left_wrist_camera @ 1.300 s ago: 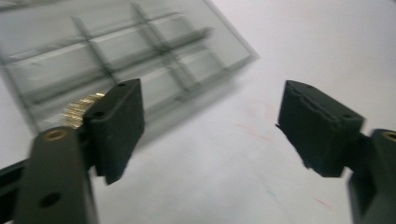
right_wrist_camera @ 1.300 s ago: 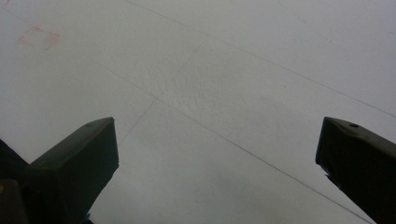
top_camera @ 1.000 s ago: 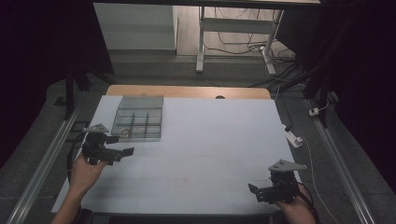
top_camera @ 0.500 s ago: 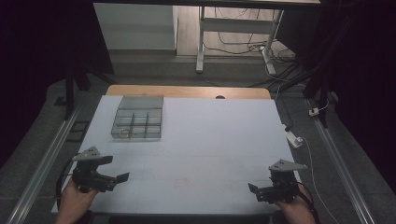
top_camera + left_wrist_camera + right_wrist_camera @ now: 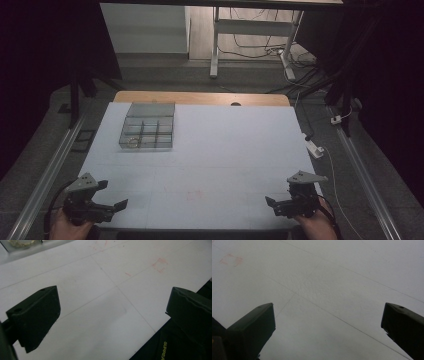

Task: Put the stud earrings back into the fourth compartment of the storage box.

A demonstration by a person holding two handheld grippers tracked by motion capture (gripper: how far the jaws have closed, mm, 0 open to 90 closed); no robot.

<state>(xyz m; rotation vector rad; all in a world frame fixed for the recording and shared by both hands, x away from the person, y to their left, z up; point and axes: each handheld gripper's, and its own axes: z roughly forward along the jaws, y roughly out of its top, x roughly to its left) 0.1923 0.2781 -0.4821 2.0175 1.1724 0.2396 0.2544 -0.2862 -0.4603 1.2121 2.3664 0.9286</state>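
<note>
My left gripper point(image 5: 112, 195) hovers over the near left corner of the white table point(image 5: 225, 145), held by a hand at the bottom edge. In the left gripper view its jaws stand wide apart, open point(image 5: 112, 312), with bare white surface between them. My right gripper point(image 5: 273, 206) sits at the near right corner, pointing left. It is open point(image 5: 328, 325) too, and nothing lies between its jaws. A clear compartment box point(image 5: 148, 132) stands at the far left of the table, well away from both grippers. A small golden item point(image 5: 132, 142) lies in its front left cell; that golden item point(image 5: 21, 242) also shows in the left gripper view.
Faint red pen marks point(image 5: 196, 193) lie on the mat between the grippers. A wooden strip point(image 5: 200, 98) edges the table's far side. A white power strip point(image 5: 315, 148) and cables lie on the floor to the right. Metal rails point(image 5: 55, 160) run along both sides.
My left gripper has drawn back from beside the compartment box to the table's near left corner. The right gripper has stayed put.
</note>
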